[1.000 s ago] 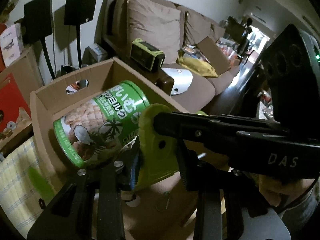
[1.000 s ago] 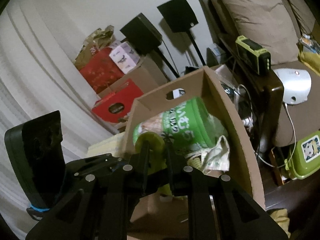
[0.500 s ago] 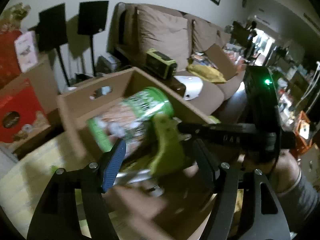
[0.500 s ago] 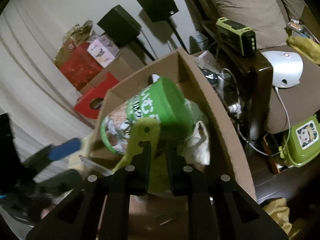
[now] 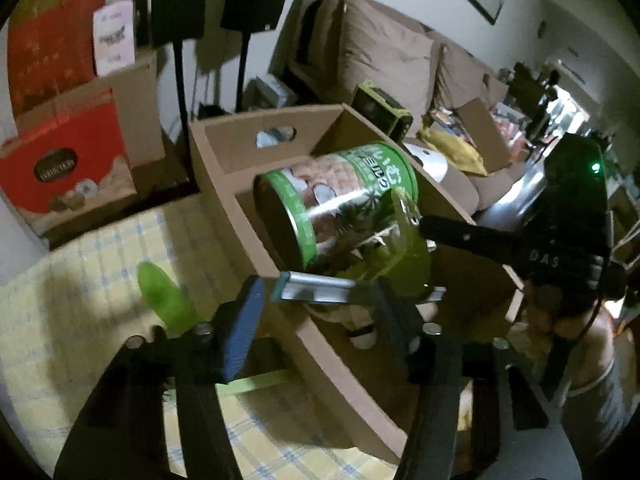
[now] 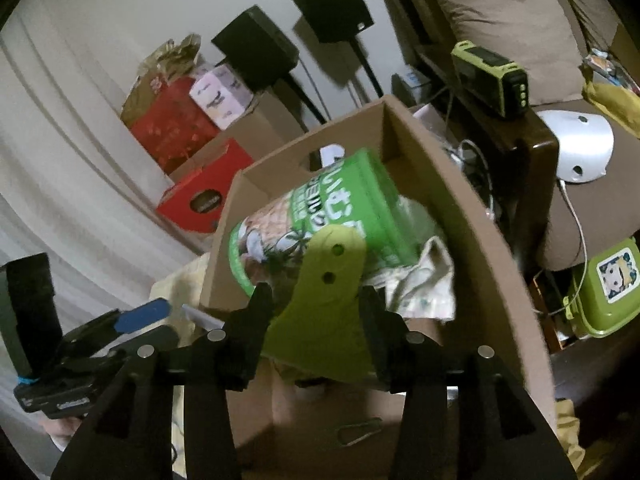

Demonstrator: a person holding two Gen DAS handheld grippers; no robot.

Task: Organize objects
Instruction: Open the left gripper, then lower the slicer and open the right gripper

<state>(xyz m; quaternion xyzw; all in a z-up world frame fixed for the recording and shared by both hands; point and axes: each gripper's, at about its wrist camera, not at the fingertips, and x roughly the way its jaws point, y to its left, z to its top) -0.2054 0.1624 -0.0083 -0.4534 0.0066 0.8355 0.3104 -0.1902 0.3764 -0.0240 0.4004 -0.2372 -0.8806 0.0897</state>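
Observation:
A green tin can (image 5: pixel 340 204) lies on its side in an open cardboard box (image 5: pixel 224 184); it also shows in the right wrist view (image 6: pixel 320 216). A lime-green flat tool (image 6: pixel 324 304) sits between my right gripper's (image 6: pixel 316 320) spread fingers, leaning against the can. My left gripper (image 5: pixel 316 320) is open, over the box's near wall, with a silver metal strip (image 5: pixel 316 290) across its fingertips. A second green piece (image 5: pixel 160 296) lies on the checked cloth (image 5: pixel 80 320).
Red gift boxes (image 5: pixel 60 168) and brown cartons stand left of the box. Two black speakers on stands (image 5: pixel 180 4) are behind. A brown sofa (image 5: pixel 384 56) with cushions is on the right. A crumpled cloth (image 6: pixel 424 280) lies in the box.
My left gripper let go of the can's end and drew back left, open. My right gripper's jaws have spread apart around the lime-green tool. The can rolled slightly in the box.

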